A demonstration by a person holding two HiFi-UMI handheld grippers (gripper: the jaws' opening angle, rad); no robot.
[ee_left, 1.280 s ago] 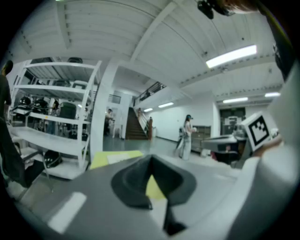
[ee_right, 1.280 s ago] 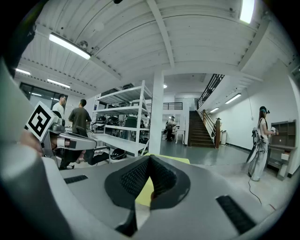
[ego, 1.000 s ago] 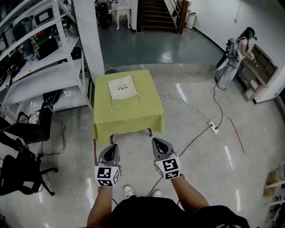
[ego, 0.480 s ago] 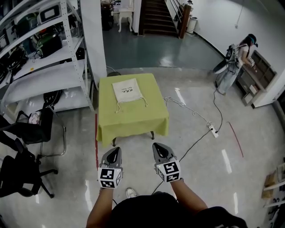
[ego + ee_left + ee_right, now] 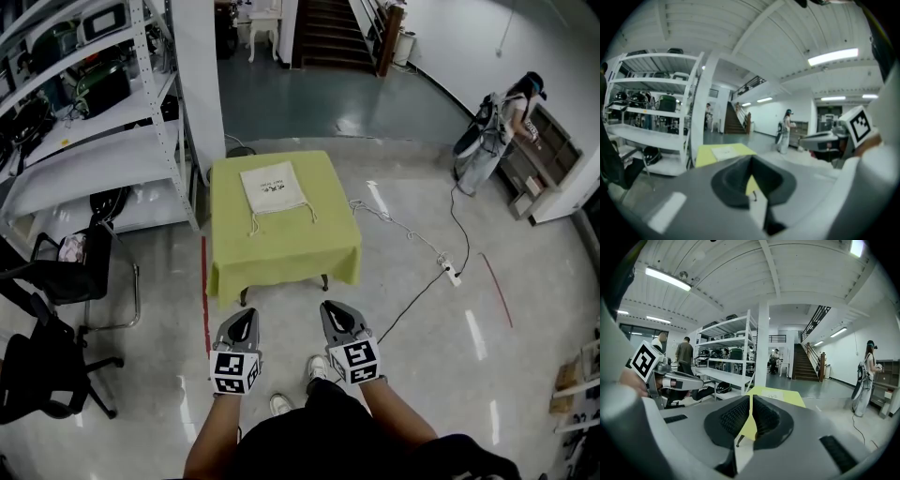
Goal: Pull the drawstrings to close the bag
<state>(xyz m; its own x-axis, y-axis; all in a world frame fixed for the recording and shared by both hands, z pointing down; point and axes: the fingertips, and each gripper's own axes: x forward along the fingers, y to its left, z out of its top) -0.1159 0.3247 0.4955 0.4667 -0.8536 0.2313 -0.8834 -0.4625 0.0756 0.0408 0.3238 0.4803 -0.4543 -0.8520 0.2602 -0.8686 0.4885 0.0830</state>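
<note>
The drawstring bag [image 5: 272,186] is a flat, pale cream cloth pouch with a small block of dark print near its middle (too small to read). It lies smoothed out with its mouth toward the camera. Its two drawstrings [image 5: 309,214] trail loose from the near corners onto the cloth, one on each side. The bag sits on the far half of a small square table [image 5: 286,253], roughly centred from side to side. A yellow-green tablecloth [image 5: 234,274] covers the table and hangs down over its edges, with dark legs showing below it.

Both tongs are well short of the table, held low in front of the person's body. In the left gripper view, the left gripper [image 5: 241,316] has its jaws pressed together with nothing between them. The right gripper [image 5: 335,309] is likewise closed and empty in its own view. Only a sliver of the distant yellow cloth shows at each jaw line.

The table stands on a glossy grey floor [image 5: 422,375]. A white pillar [image 5: 199,75] and a white metal shelving rack [image 5: 94,122] loaded with gear stand to the left. Black office chairs [image 5: 42,361] stand nearer on that side. A staircase [image 5: 328,33] rises at the back. A white power strip [image 5: 453,274] lies on the floor to the right of the table, with cables running to it. Farther right, a person [image 5: 502,117] stands at a low cabinet [image 5: 548,145].
</note>
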